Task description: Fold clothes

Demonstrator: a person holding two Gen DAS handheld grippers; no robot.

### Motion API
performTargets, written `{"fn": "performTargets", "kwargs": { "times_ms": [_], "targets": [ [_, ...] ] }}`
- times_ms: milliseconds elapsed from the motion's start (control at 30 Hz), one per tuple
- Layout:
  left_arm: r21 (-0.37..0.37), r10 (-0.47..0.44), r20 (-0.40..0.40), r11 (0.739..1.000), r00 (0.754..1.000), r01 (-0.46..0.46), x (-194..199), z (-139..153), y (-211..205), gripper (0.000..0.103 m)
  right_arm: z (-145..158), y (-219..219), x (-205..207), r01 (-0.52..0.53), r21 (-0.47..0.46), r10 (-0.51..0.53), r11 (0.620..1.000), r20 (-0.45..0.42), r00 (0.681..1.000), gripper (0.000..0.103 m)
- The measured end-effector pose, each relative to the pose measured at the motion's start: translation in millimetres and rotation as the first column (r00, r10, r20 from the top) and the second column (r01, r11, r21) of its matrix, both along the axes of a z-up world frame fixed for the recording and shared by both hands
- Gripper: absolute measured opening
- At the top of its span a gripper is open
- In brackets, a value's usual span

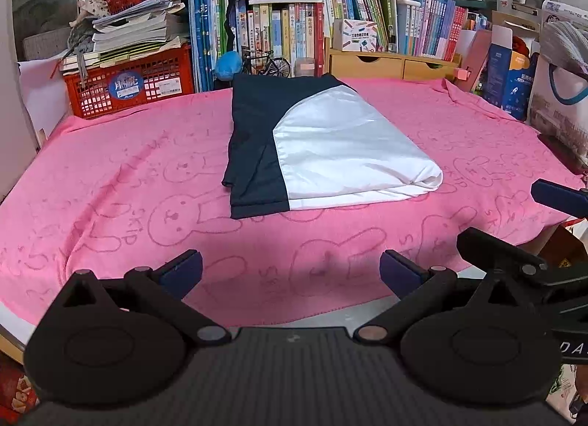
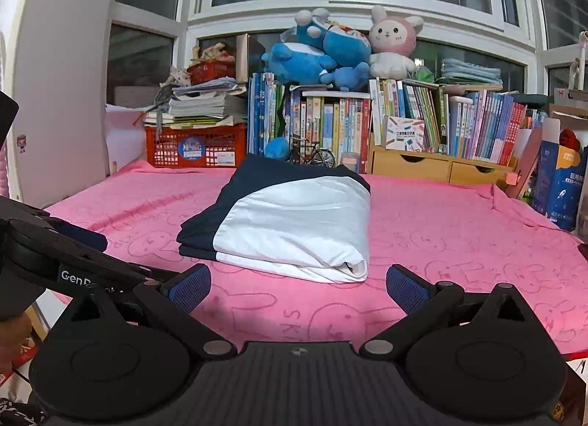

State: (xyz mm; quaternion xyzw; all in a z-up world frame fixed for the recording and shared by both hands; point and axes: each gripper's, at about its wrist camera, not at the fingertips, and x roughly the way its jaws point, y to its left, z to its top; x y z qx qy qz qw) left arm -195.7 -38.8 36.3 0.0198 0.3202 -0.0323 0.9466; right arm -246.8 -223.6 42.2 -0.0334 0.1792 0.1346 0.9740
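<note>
A navy and white garment (image 1: 316, 146) lies folded into a compact rectangle on the pink bunny-print towel (image 1: 110, 176), near the table's middle. It also shows in the right wrist view (image 2: 294, 227). My left gripper (image 1: 290, 273) is open and empty, held back over the towel's near edge, apart from the garment. My right gripper (image 2: 297, 290) is open and empty, close in front of the garment's white folded edge, not touching it. The right gripper's body shows at the right of the left wrist view (image 1: 522, 268), and the left gripper's body at the left of the right wrist view (image 2: 55, 253).
A red crate (image 1: 128, 86) with stacked papers stands at the back left. Rows of books (image 1: 279, 32) with plush toys (image 2: 330, 47) on top and wooden drawers (image 1: 389, 64) line the back. Boxes and bags (image 1: 514, 77) stand at the right edge.
</note>
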Motion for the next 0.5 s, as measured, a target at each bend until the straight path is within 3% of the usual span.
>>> {"fn": "performTargets", "kwargs": {
  "times_ms": [500],
  "targets": [
    [-0.008, 0.011, -0.001, 1.0, 1.0, -0.011, 1.8, 0.8, -0.3, 0.103, -1.8, 1.6, 0.5, 0.009, -0.003, -0.009, 1.0, 0.002, 1.0, 0.103]
  ]
}}
